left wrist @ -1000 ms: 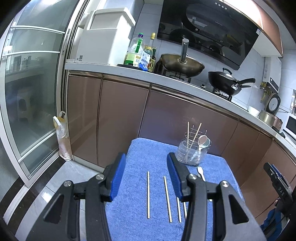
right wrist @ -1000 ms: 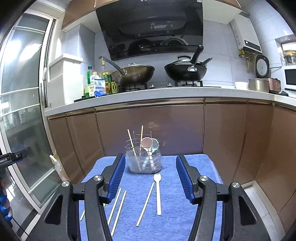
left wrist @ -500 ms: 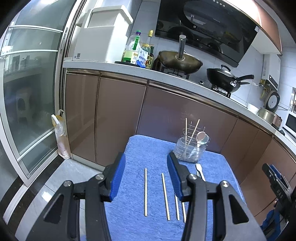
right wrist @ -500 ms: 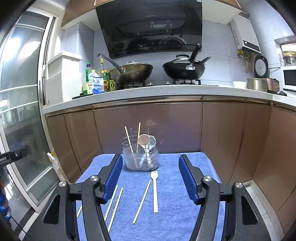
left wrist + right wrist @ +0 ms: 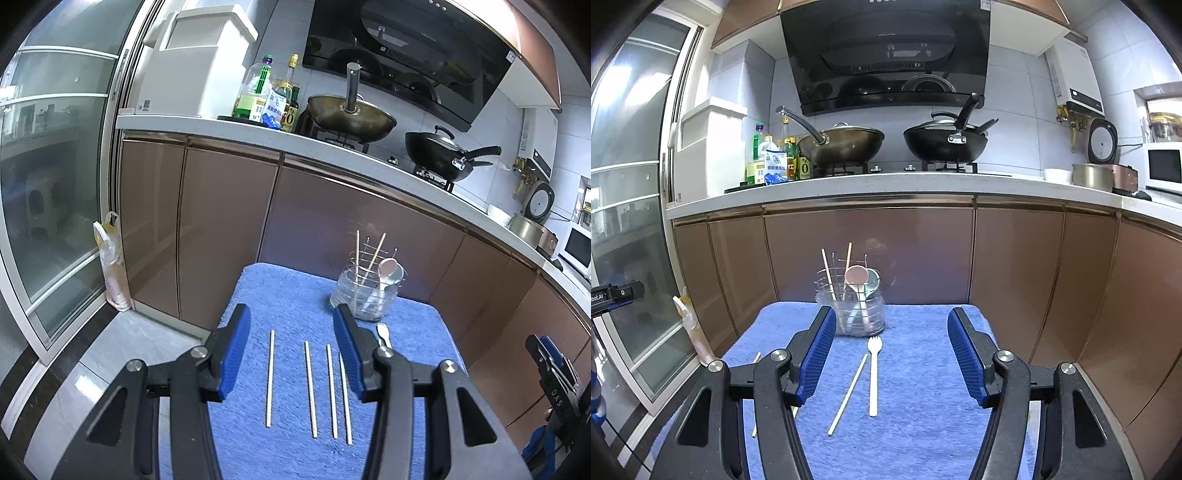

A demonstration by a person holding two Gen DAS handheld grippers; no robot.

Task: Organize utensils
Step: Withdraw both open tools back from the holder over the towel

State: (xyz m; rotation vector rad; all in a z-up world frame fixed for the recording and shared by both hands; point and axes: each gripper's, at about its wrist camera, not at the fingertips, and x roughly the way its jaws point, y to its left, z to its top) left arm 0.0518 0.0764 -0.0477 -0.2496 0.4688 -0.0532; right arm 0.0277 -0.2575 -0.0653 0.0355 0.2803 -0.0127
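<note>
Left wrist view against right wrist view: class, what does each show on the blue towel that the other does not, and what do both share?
Only the left wrist view shows four chopsticks lying side by side. Only the right wrist view shows the white fork full length, with nothing between the open right gripper and it. Both show the clear utensil holder with chopsticks and spoons, and the blue towel.

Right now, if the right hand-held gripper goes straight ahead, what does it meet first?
Probably the white fork lying on the blue towel between the open right hand-held gripper fingers, then the utensil holder; depth is uncertain.
</note>
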